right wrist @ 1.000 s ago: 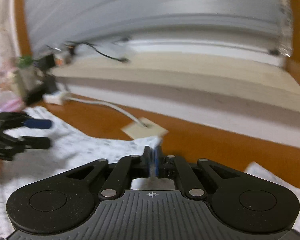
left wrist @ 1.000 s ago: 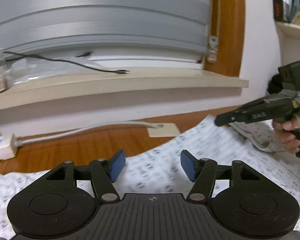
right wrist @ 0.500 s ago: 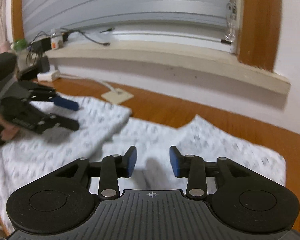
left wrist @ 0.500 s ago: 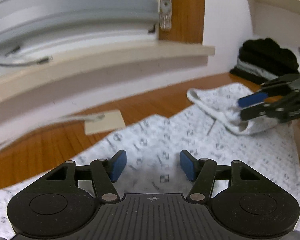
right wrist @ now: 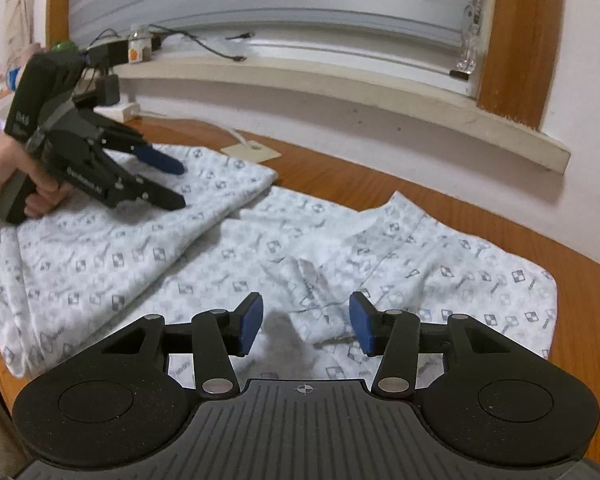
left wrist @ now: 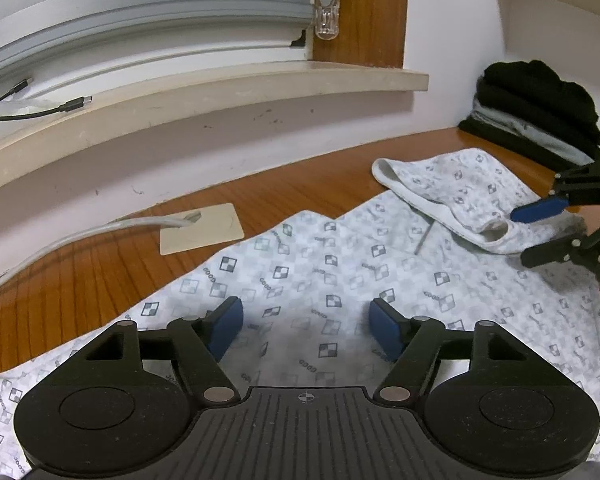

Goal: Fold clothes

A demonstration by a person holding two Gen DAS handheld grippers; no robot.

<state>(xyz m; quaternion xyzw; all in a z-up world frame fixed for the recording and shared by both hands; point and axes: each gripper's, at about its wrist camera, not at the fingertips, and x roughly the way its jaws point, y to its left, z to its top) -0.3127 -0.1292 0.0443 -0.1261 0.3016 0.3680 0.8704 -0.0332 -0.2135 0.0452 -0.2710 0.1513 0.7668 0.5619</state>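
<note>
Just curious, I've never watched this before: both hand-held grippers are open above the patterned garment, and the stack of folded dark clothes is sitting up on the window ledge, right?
Not quite. The stack of folded dark clothes sits on the wooden table by the wall, not on the window ledge, as the left wrist view shows. The rest holds: both the left hand-held gripper and the right hand-held gripper are above the patterned garment; the left's jaws are opening.

"GOOD" printed on garment [left wrist: 320,280]

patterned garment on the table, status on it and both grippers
Left gripper jaws opening, nothing between them. Right gripper open over the cloth, nothing gripped. Patterned garment spread on wooden table, one side folded over. Nothing in the way.
</note>
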